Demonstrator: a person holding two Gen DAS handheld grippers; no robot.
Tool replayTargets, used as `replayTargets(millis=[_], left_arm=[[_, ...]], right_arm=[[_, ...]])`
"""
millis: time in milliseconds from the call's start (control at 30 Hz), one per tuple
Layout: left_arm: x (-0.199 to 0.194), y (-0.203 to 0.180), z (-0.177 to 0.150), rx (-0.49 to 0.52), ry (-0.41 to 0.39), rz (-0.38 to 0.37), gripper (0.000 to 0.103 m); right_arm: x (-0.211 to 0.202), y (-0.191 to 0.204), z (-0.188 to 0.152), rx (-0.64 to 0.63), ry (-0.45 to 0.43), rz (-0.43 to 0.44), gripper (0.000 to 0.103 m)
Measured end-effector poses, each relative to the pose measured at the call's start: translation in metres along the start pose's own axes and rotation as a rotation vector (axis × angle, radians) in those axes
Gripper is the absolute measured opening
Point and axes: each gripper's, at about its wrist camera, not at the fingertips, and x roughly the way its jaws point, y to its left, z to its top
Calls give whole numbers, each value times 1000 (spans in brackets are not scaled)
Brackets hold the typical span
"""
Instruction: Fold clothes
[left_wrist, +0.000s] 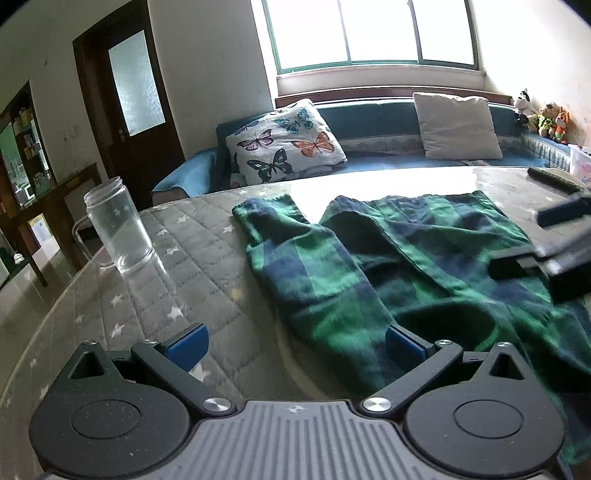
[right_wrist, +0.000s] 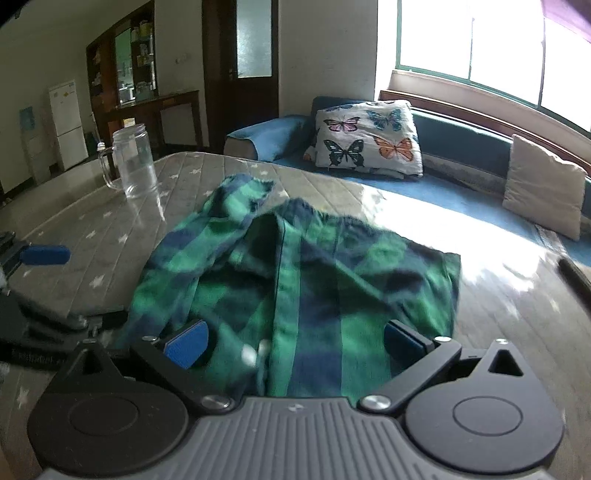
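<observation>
Left gripper (left_wrist: 295, 345) gaping wide, holding nothing, hovering low at near-left edge of plaid garment (left_wrist: 388, 258), 1 blue pad (left_wrist: 186, 345) over bare quilted table cover (left_wrist: 147, 295), other over cloth, likely lining up to catch hem

Right gripper (right_wrist: 295, 343) also spread wide, empty, straddling garment's button placket, probably seeking 2nd grab point

Garment lying crumpled on table, sleeve trailing toward glass mug (left_wrist: 116, 229), which is standing apart, near far-left corner

Sofa cushions (left_wrist: 288, 140) sitting behind, under window
</observation>
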Motion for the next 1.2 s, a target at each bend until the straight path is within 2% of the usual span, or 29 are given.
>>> replayTargets(millis=[267, 467, 567, 600, 633, 667, 733, 800, 933, 1100, 1200], left_arm=[[34, 7, 19, -3, 23, -18, 103], [55, 11, 38, -9, 17, -39, 103], [64, 9, 50, 5, 0, -49, 103], [68, 9, 54, 7, -2, -51, 103], [72, 9, 58, 4, -2, -55, 103], [77, 10, 62, -2, 1, -61, 102], [86, 10, 70, -13, 6, -75, 102], [93, 10, 76, -22, 4, -84, 102], [107, 2, 83, 12, -8, -108, 99], [132, -11, 85, 82, 31, -93, 91], [149, -13, 82, 106, 79, -80, 77]], right_arm=[[81, -4, 58, -38, 33, 26, 90], [139, 0, 78, -75, 86, 39, 79], [162, 0, 78, -88, 122, 35, 63], [167, -1, 77, -87, 133, 34, 56], [171, -5, 76, -81, 143, 41, 43], [173, -8, 75, -72, 148, 48, 36], [168, -18, 72, -32, 136, 49, 11], [158, -29, 70, -3, 106, 45, 4], [124, -55, 65, 32, 53, -1, 2], [65, -104, 47, 98, -15, -97, 2], [27, -137, 30, 151, -39, -174, 2]])
